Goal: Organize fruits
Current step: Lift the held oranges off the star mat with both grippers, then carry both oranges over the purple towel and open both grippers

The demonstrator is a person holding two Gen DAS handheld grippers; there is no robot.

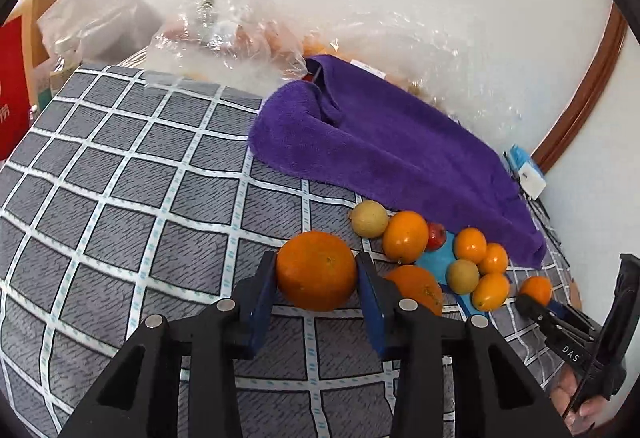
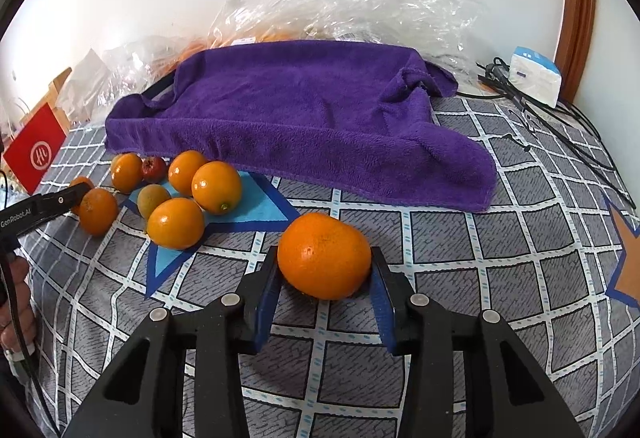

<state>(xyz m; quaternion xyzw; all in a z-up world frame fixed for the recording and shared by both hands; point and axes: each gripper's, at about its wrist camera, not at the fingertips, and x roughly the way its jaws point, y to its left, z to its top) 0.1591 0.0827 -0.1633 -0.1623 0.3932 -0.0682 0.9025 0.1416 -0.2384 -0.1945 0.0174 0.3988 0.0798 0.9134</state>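
Note:
My left gripper is shut on a large orange just above the checked cloth. My right gripper is shut on another orange; it also shows in the left wrist view. A cluster of several small oranges, two greenish-brown fruits and a small red fruit lies on a blue star patch between the grippers. One more large orange lies right of my left gripper.
A purple towel lies draped over something behind the fruit. Clear plastic bags with fruit sit along the wall. A red box stands at left; a white device and black cables lie at right.

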